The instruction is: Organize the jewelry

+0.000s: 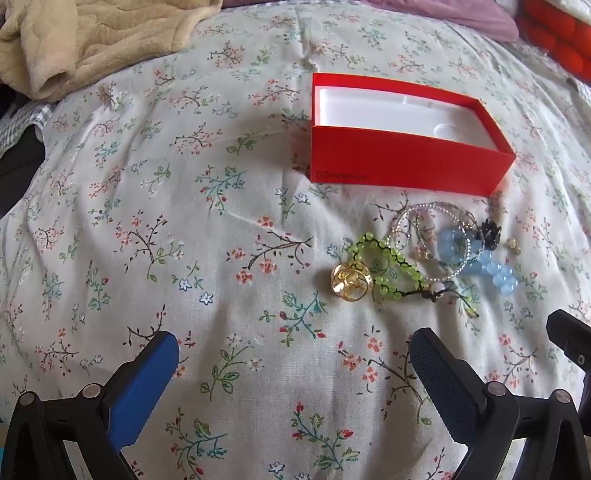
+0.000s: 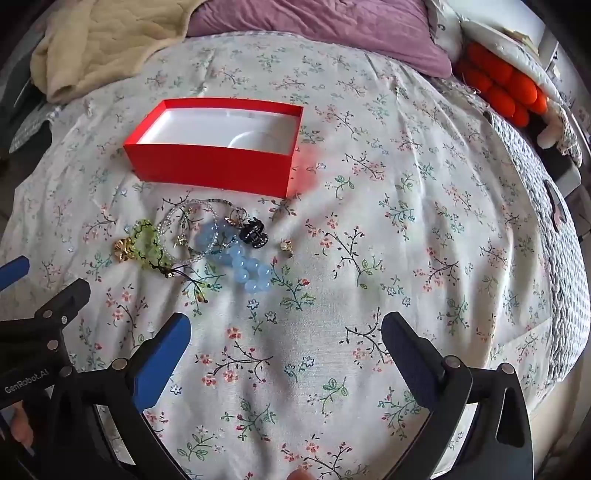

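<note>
An open red box (image 1: 406,162) with a white inside stands on the floral bedspread; it also shows in the right wrist view (image 2: 210,170). In front of it lies a pile of jewelry: a green bead bracelet (image 1: 388,269) (image 2: 147,243), a gold ornament (image 1: 351,280) (image 2: 125,249), clear bead bangles (image 1: 428,229) (image 2: 188,229), a blue bead bracelet (image 1: 495,269) (image 2: 247,269), a black clip (image 1: 489,230) (image 2: 254,232) and a small gold piece (image 1: 513,245) (image 2: 286,247). My left gripper (image 1: 291,350) is open, short of the pile. My right gripper (image 2: 286,332) is open, right of the pile.
A beige blanket (image 1: 92,40) (image 2: 99,40) lies at the back left. A purple pillow (image 2: 321,33) and an orange cushion (image 2: 506,85) lie at the back right. The bed's edge runs down the right side (image 2: 569,295).
</note>
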